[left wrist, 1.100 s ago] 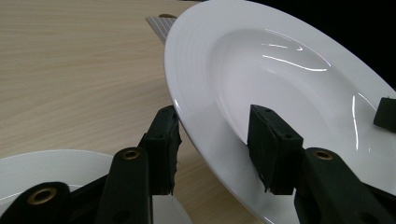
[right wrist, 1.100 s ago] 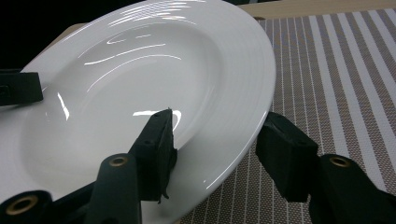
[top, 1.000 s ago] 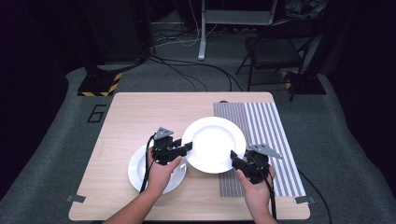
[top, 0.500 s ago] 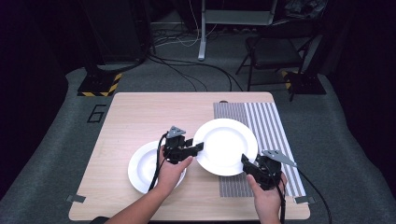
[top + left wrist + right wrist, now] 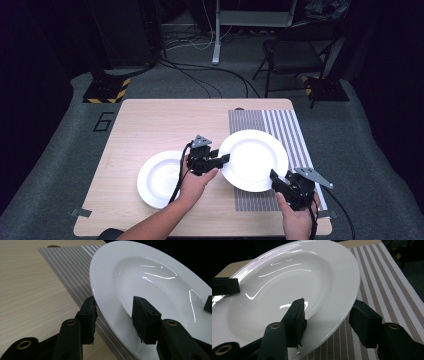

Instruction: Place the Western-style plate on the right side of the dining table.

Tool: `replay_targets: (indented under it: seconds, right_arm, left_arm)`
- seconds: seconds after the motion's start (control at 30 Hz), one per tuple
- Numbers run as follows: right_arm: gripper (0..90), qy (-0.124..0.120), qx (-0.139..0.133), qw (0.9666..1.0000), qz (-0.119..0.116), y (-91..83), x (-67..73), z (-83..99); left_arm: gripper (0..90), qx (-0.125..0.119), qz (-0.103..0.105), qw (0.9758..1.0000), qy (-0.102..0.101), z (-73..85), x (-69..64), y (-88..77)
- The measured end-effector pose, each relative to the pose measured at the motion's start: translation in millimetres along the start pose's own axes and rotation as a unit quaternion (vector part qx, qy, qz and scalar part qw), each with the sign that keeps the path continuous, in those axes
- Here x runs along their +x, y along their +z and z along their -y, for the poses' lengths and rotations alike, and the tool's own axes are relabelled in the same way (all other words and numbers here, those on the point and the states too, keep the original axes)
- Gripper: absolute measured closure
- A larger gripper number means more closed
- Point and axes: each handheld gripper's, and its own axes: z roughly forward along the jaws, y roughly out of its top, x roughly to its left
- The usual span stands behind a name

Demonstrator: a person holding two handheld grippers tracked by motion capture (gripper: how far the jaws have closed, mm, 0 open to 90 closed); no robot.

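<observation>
Plate (image 5: 253, 159), stiff, glossy and breakable, is clamped at opposite rim edges by left tool (image 5: 223, 159) and right tool (image 5: 274, 176).

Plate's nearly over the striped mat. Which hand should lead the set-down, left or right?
Right, probably. The right gripper grips the plate rim above the striped mat; the left gripper holds the opposite rim over bare table, beside the second plate.

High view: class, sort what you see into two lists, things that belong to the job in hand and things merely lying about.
In the job:
- held white plate
- left gripper, gripping its rim
- right gripper, gripping its rim
- striped placemat beneath it

Lying about:
- second white plate on the table
- folding chair
- floor cables
</observation>
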Motion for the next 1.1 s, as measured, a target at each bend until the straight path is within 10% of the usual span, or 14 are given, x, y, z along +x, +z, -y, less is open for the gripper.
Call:
replay_targets:
  seconds: [1.1]
  right_arm:
    - [46.2,0.010,-0.002,0.9998,0.019,-13.0,-29.5,6.6]
  left_arm:
    - [56.6,0.015,0.021,0.9996,0.011,-2.9,-16.4,32.2]
